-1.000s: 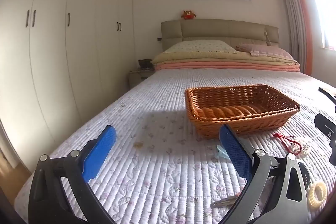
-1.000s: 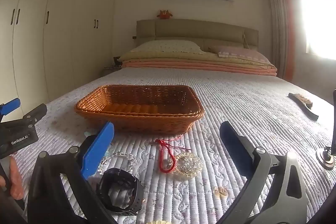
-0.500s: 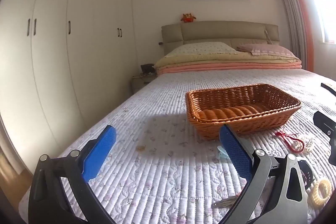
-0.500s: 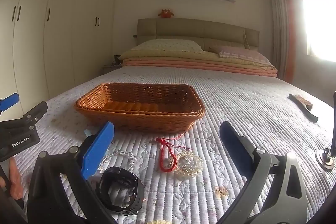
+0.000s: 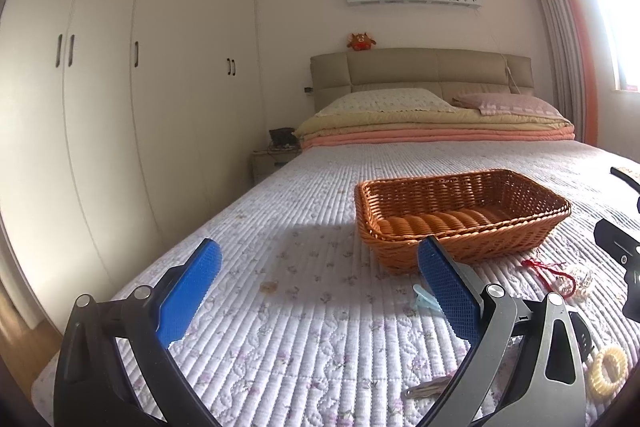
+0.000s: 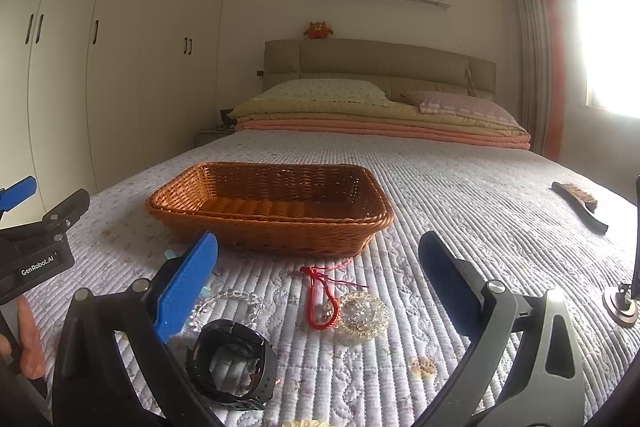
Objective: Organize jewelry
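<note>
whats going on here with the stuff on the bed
A person holds tongs in each hand over a quilted bed, sorting jewelry. Both the left tongs and right tongs are open and empty. The wicker basket has nothing in it yet; a black watch, red cord and crystal bracelet lie in front of it.

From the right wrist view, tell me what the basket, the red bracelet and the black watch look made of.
Basket: woven wicker or rattan, possibly plastic imitation; orange-brown strands with a slight sheen and a braided rim.
Red bracelet: knotted cord or string, matte, limp on the quilt with a loose tail.
Black watch: the strap looks like rubber or silicone, matte and holding its curled shape; its face cannot be seen clearly.
</note>
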Demonstrator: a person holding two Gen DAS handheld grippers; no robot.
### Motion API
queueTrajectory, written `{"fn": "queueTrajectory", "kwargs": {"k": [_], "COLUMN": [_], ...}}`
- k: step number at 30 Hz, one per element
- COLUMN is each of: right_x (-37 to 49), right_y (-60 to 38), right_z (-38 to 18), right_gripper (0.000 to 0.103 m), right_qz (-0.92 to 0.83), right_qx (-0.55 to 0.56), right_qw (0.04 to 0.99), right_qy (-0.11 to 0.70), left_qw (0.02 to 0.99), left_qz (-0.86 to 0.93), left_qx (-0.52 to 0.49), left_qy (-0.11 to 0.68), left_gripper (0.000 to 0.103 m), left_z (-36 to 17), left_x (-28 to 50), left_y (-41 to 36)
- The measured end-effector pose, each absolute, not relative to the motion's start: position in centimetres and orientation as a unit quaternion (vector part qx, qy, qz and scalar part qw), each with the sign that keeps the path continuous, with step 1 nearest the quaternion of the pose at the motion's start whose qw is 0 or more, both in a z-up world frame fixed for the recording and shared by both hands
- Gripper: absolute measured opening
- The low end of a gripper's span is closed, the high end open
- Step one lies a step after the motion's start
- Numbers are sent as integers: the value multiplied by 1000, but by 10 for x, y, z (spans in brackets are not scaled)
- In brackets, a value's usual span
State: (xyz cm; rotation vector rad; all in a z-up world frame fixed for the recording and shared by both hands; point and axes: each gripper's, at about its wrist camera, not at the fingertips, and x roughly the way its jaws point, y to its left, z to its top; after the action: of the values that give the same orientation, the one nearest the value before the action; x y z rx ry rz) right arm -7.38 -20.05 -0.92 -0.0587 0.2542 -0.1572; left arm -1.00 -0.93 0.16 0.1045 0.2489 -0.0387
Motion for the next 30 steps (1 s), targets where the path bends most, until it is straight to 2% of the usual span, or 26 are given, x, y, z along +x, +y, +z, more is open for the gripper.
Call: {"fn": "queueTrajectory", "kwargs": {"k": [30], "right_x": [-69], "right_y": [-199], "right_z": [-12], "right_gripper": [97], "right_qz": [-74], "right_qx": [-32], "right_qw": [987], "right_qy": [137], "left_qw": [990], "left_qz": [-21], "left_qx": [58], "left_qy": [130], "left_gripper": [96], "left_z": [-3], "left_x": [-10], "left_y": [-15]}}
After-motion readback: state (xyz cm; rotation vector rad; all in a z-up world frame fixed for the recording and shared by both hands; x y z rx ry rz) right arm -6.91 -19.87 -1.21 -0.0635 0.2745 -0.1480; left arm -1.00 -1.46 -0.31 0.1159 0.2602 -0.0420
